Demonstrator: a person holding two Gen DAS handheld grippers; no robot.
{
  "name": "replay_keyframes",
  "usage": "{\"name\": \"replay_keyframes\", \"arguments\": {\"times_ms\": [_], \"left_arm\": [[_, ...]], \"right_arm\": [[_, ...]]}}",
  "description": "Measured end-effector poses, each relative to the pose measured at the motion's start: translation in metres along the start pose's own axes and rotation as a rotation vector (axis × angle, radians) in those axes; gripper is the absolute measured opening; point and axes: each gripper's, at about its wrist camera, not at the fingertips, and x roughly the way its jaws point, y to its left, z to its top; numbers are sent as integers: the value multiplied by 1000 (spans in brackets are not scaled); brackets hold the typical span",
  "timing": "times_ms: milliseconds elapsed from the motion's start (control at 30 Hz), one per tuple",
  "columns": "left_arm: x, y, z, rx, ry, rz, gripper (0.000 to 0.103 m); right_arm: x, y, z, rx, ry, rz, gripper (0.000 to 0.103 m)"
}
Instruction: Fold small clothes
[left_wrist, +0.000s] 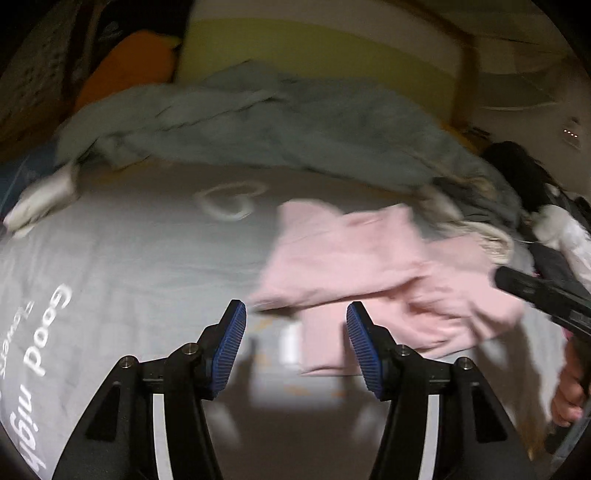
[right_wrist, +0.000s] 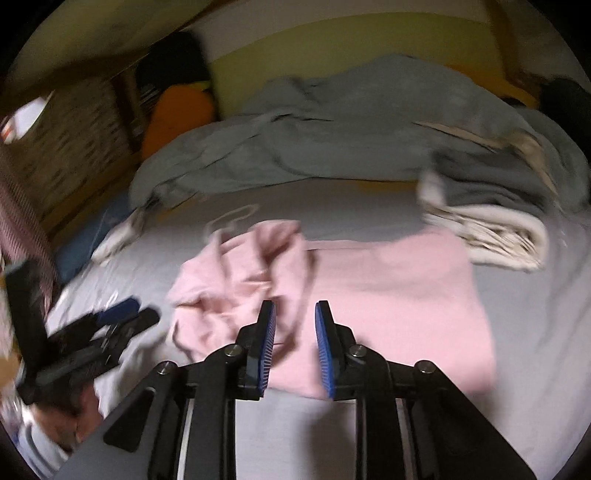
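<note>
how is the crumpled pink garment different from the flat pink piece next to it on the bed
The crumpled pink garment is bunched with deep wrinkles and raised folds; the flat pink piece lies smooth with straight edges. The crumpled one sits to the left, off the right gripper; the flat one spreads rightward, up to the folded cream-and-grey stack. The flat piece covers more of the grey sheet. Both look the same pale pink, and neither is gripped.
</note>
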Motion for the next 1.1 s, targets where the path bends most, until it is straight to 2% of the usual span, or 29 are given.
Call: {"name": "replay_keyframes", "arguments": {"times_ms": [67, 133, 167, 200, 267, 400, 500, 533, 633, 733, 800, 867, 933, 1000, 1033, 1100], "left_arm": [[15, 13, -8, -30, 57, 8, 55], [28, 25, -25, -91, 128, -26, 55], [29, 31, -31, -123, 127, -45, 54], [25, 35, -31, -144, 111, -63, 54], [26, 36, -32, -164, 114, -79, 54], [26, 26, -34, -117, 97, -45, 54], [28, 34, -34, -141, 100, -74, 55], [28, 40, -35, -158, 99, -90, 55], [27, 39, -36, -156, 96, -90, 55], [28, 34, -36, -128, 100, -64, 55], [28, 34, -36, -126, 100, -61, 55], [27, 36, -36, -133, 99, -68, 56], [26, 39, -37, -147, 98, -81, 56], [27, 40, -37, -152, 99, -84, 56], [27, 39, -36, -149, 99, -81, 56], [27, 39, -37, -147, 99, -80, 56]], "right_arm": [[4, 17, -2, -61, 9, 28, 31], [10, 31, -2, -111, 35, 66, 57], [13, 37, -2, -134, 51, 85, 61], [17, 44, -2, -163, 73, 101, 62], [33, 59, 1, -239, 140, 66, 62], [69, 83, 9, -373, 276, 11, 62], [100, 105, 15, -502, 340, -106, 62], [104, 109, 18, -510, 341, -114, 62], [116, 119, 34, -505, 326, -117, 62], [120, 122, 53, -513, 261, -200, 62], [119, 112, 67, -458, 219, -259, 62], [112, 82, 83, -308, 200, -337, 62], [107, 53, 90, -202, 223, -362, 62], [104, 28, 91, -168, 256, -417, 62], [98, 13, 89, -175, 263, -480, 62], [89, -1, 87, -177, 259, -503, 62]]}}
